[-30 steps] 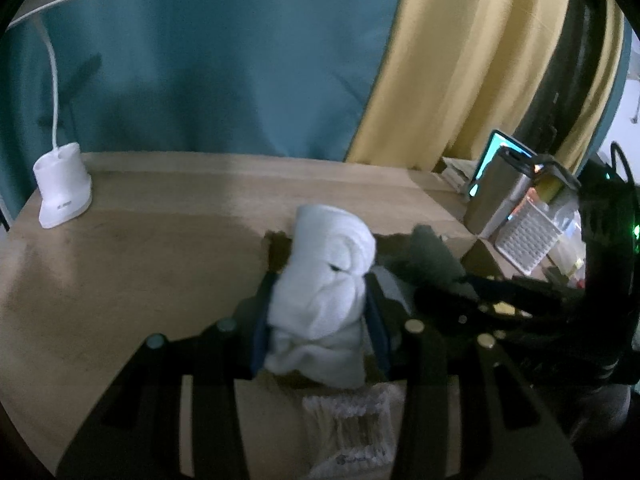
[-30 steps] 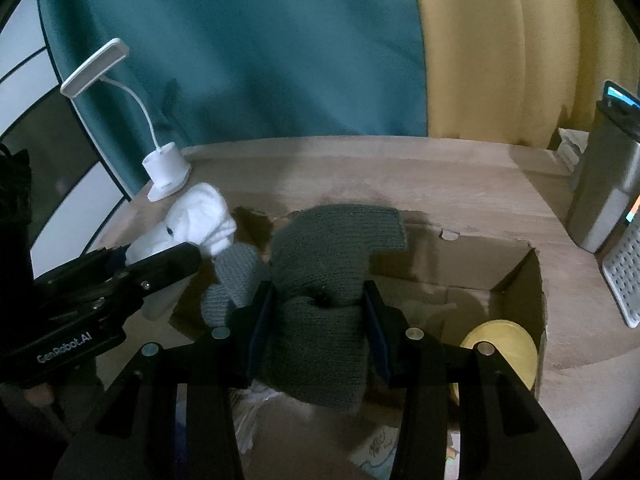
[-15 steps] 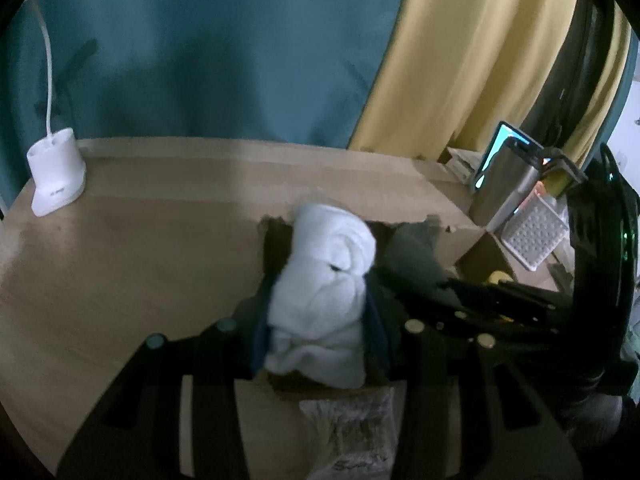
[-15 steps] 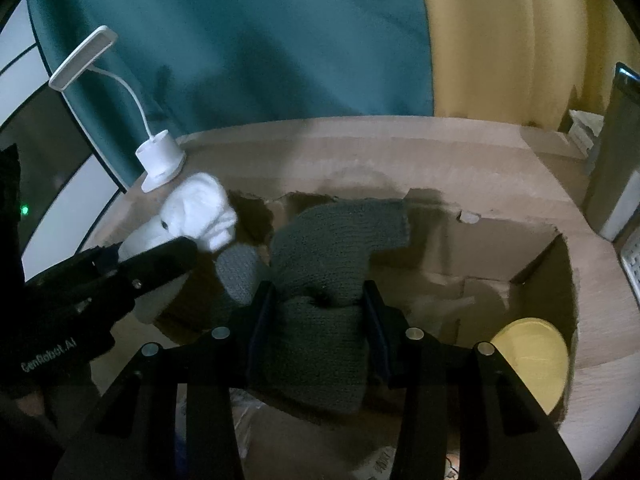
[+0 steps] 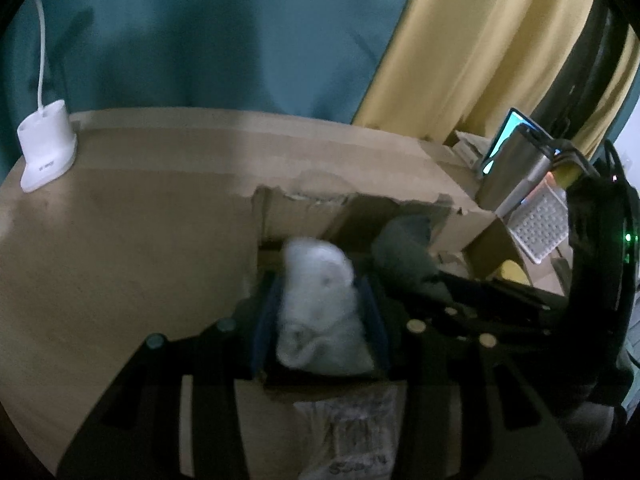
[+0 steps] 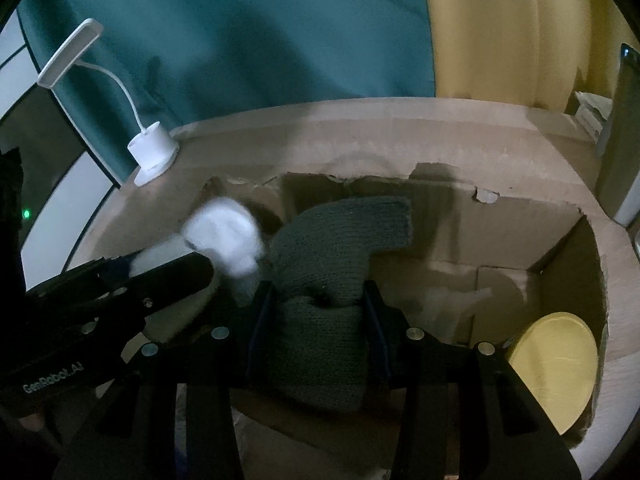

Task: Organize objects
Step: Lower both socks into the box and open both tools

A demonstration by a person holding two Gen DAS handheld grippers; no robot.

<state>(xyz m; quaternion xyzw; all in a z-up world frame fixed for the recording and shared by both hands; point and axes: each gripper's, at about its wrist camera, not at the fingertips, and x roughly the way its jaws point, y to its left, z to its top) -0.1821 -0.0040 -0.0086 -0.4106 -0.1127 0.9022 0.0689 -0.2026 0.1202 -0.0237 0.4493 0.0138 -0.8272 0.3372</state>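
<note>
My left gripper [image 5: 320,300] is shut on a rolled white sock [image 5: 318,312] and holds it over the left end of an open cardboard box [image 5: 304,216]. My right gripper [image 6: 318,300] is shut on a folded grey knitted sock [image 6: 336,248], held over the middle of the same box [image 6: 520,216]. The white sock [image 6: 224,236] and the left gripper's finger show at the left of the right wrist view. The grey sock [image 5: 404,252] shows right of the white one in the left wrist view.
A yellow lid [image 6: 552,364] lies in the box's right end. A white desk lamp [image 6: 152,152] stands on the wooden table [image 5: 120,240] at the back left. A metal cup [image 5: 516,176] and a white grater [image 5: 540,228] stand at the right. A plastic packet [image 5: 356,436] lies near me.
Both grippers have moved down toward the box with their socks. The white sock now sits lower, inside the box's left end.
</note>
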